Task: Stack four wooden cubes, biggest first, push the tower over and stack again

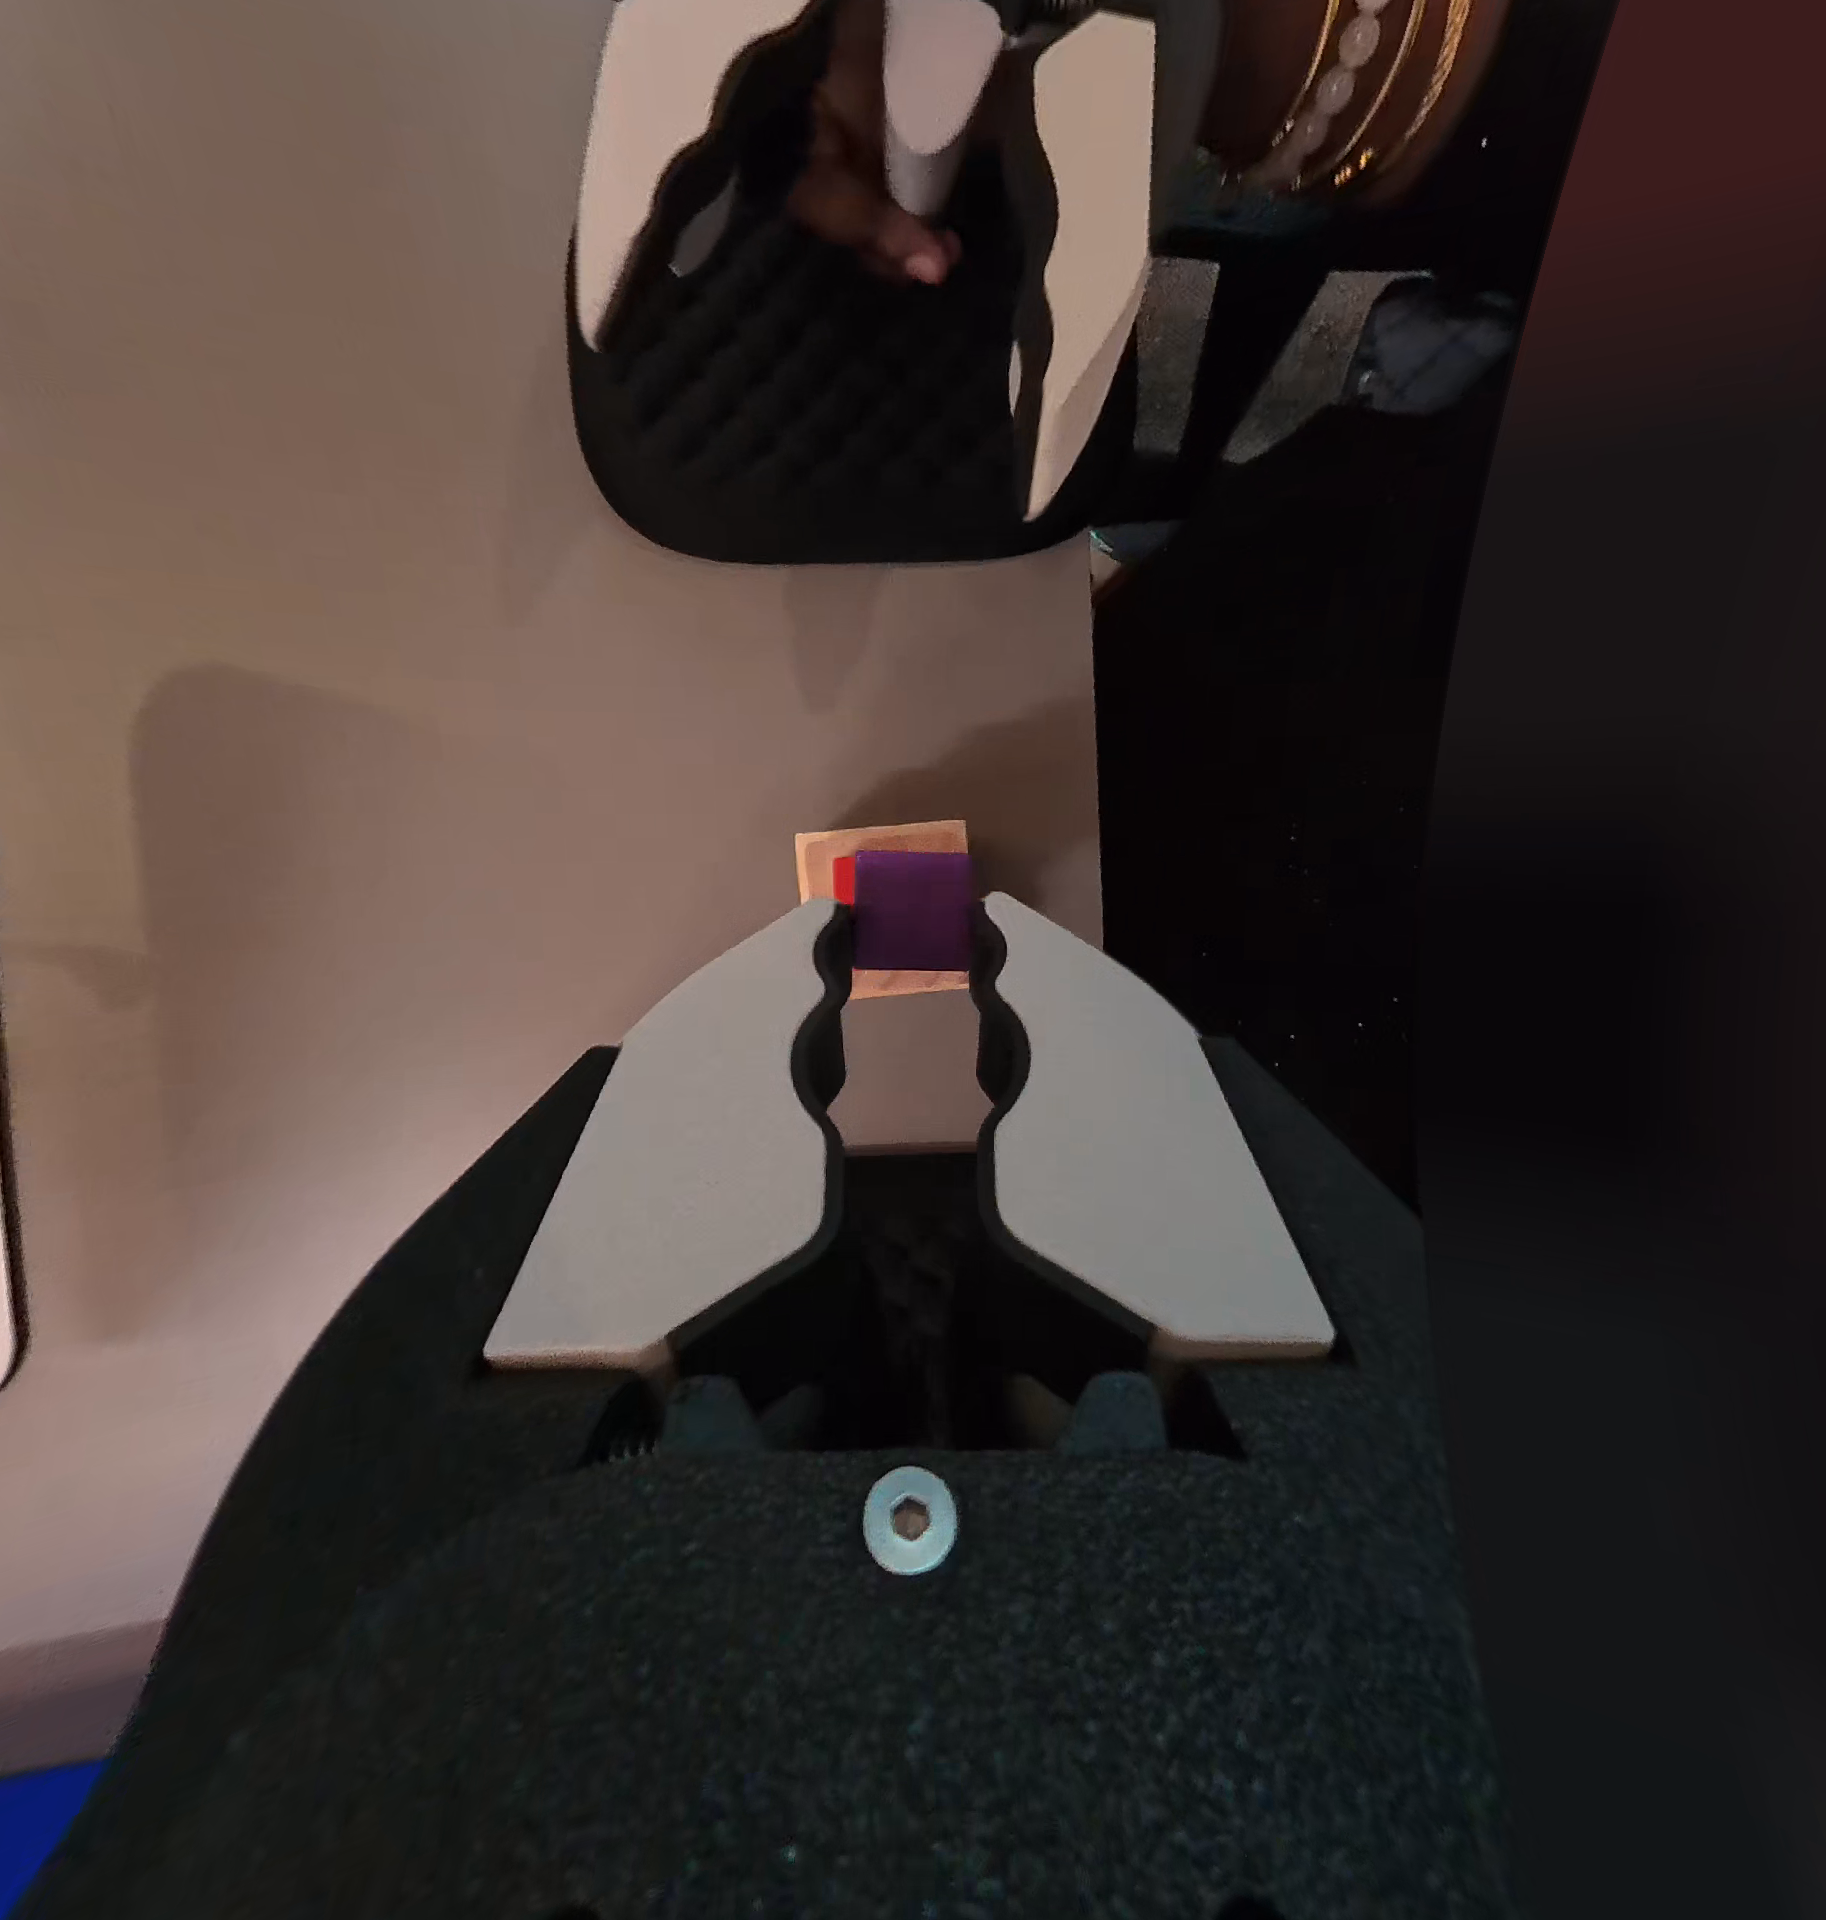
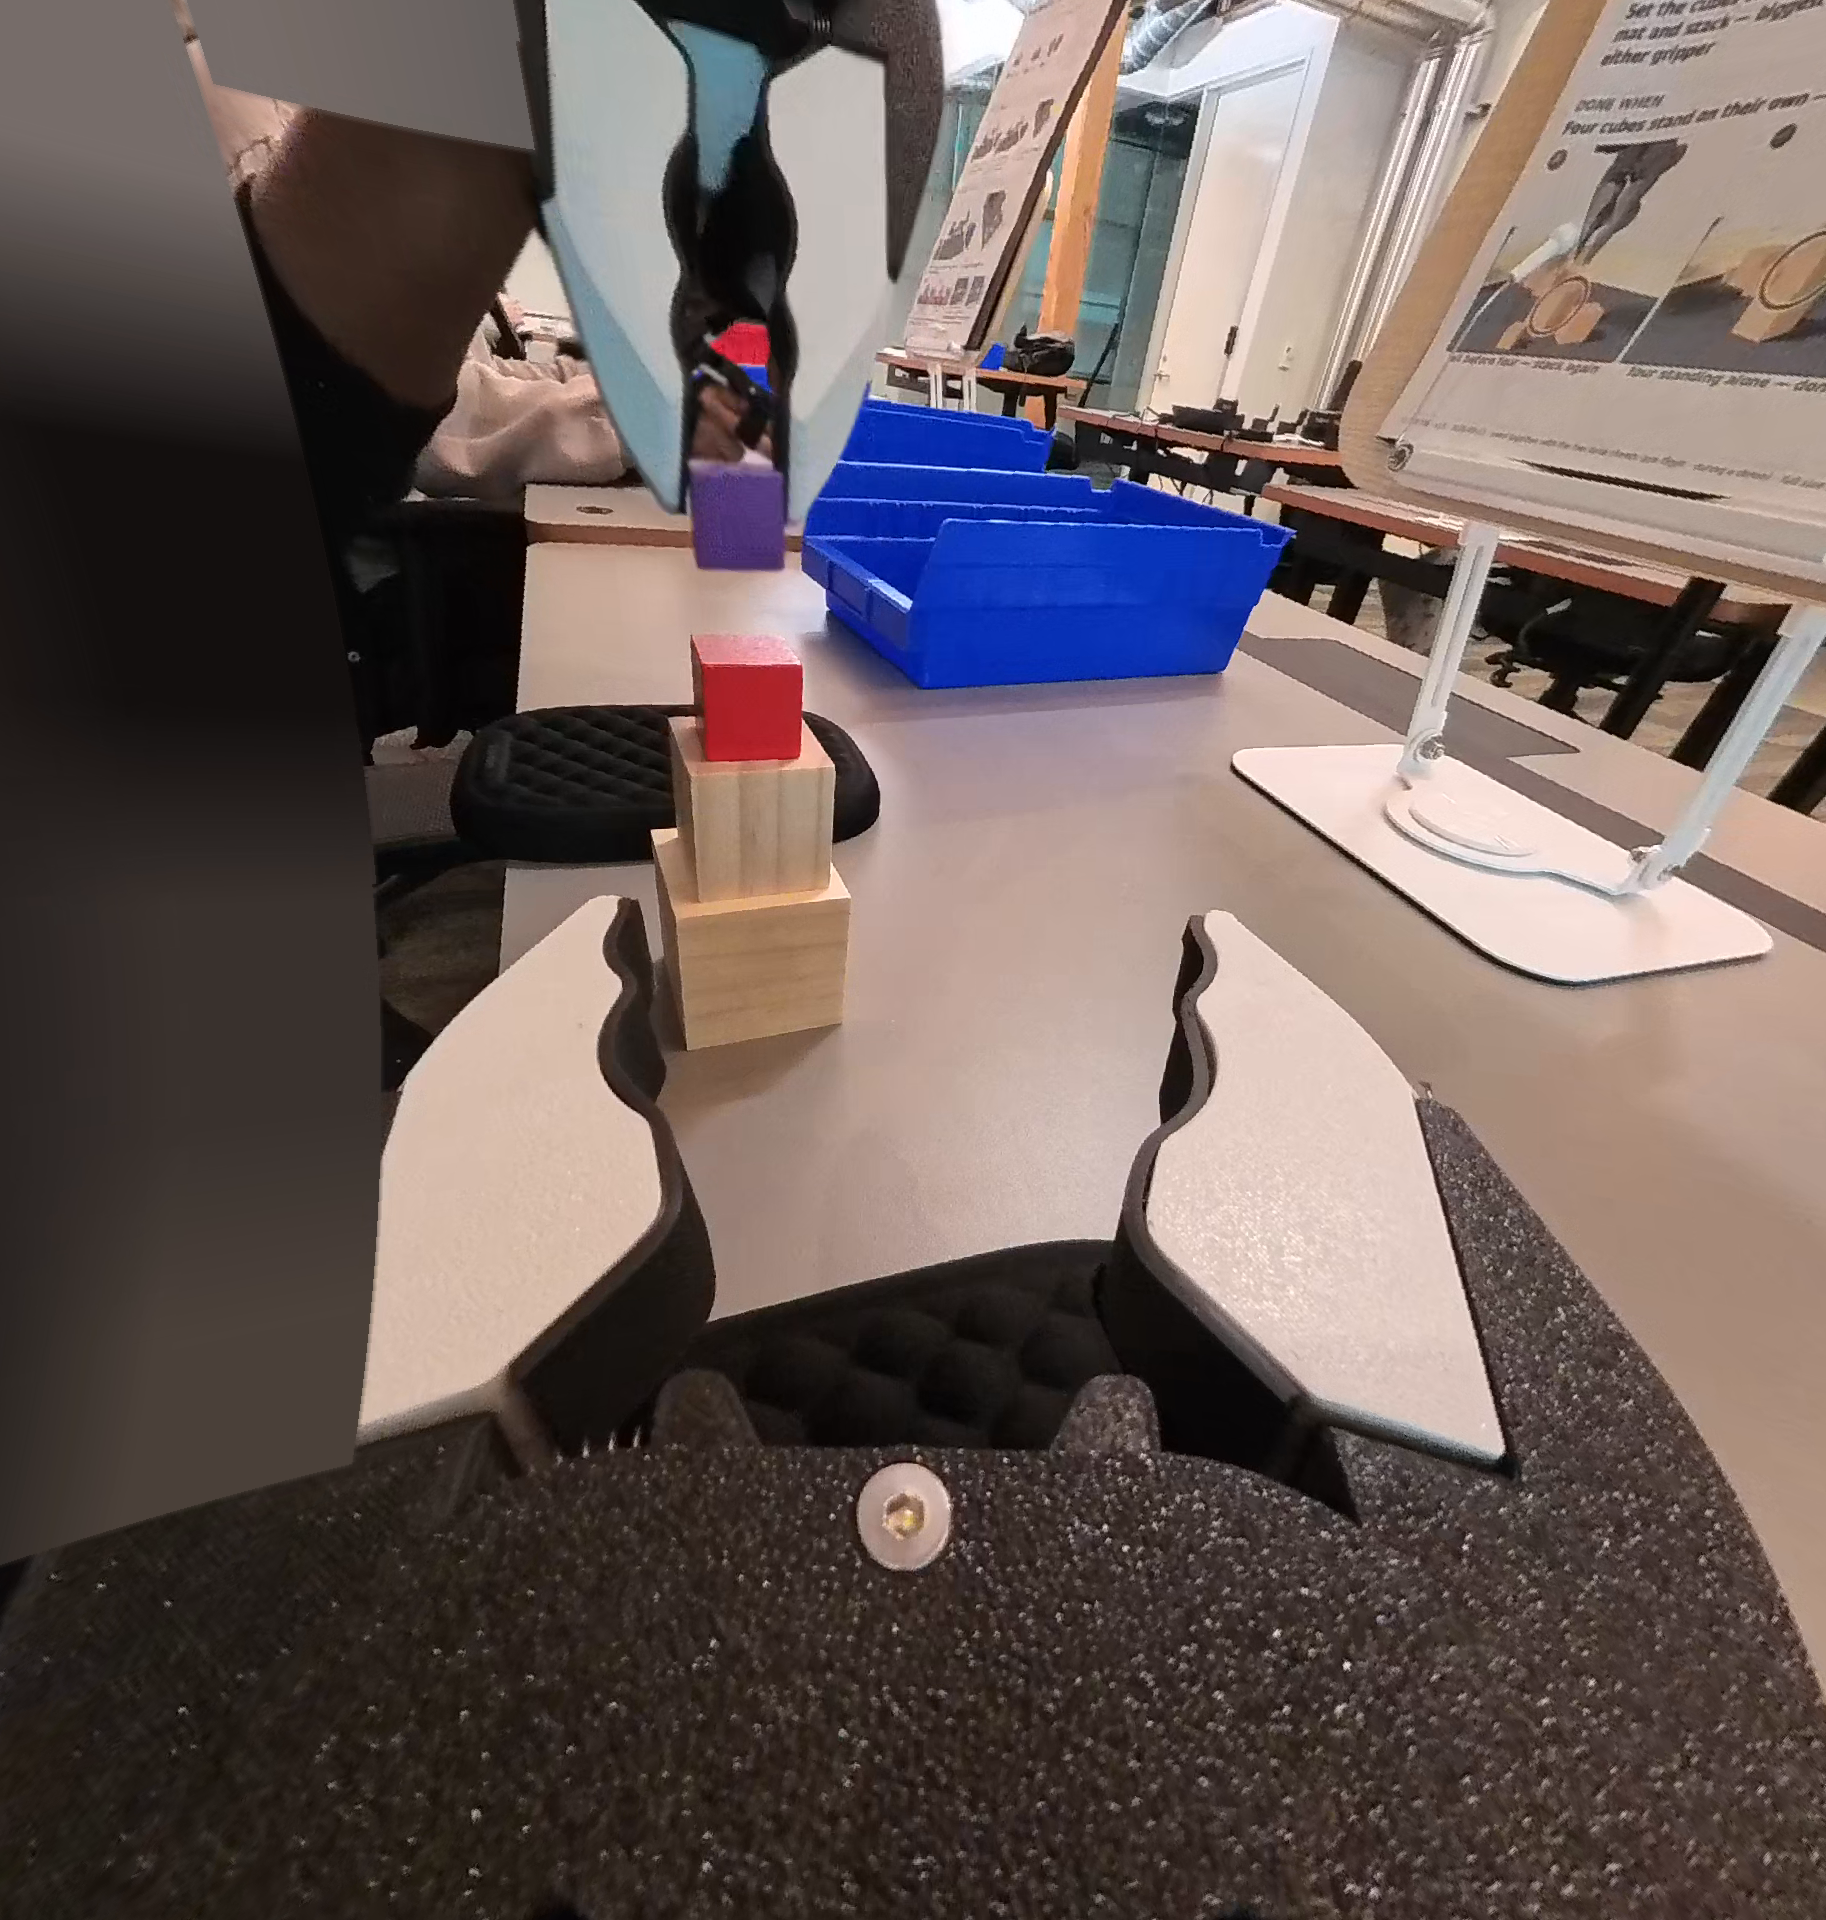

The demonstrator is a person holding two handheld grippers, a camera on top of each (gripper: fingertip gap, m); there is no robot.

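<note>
A: How many cubes are we seeing?
B: Four. One purple cube (image 2: 737, 530), one red cube (image 2: 748, 694), two plain wood cubes (image 2: 753, 826), (image 2: 758, 961).
A: Bins?
B: I'm counting approx. three blue bins (image 2: 1034, 613), nested in a row.
A: Anything else showing?
B: One black pad (image 2: 566, 779), two grippers (image 2: 914, 1023) (image 2: 732, 457), and two sign boards on stands (image 2: 1657, 260) (image 2: 1002, 208).

The left wrist view looks straight down from close above onto the grey table (image 1: 369, 520), its fingers (image 1: 722, 1122) in the lower centre. The right wrist view sits low near the table, facing level across it toward the blue bins (image 2: 1034, 582). Both views share the block stack (image 2: 748, 831) and the purple cube (image 1: 909, 909).
</note>
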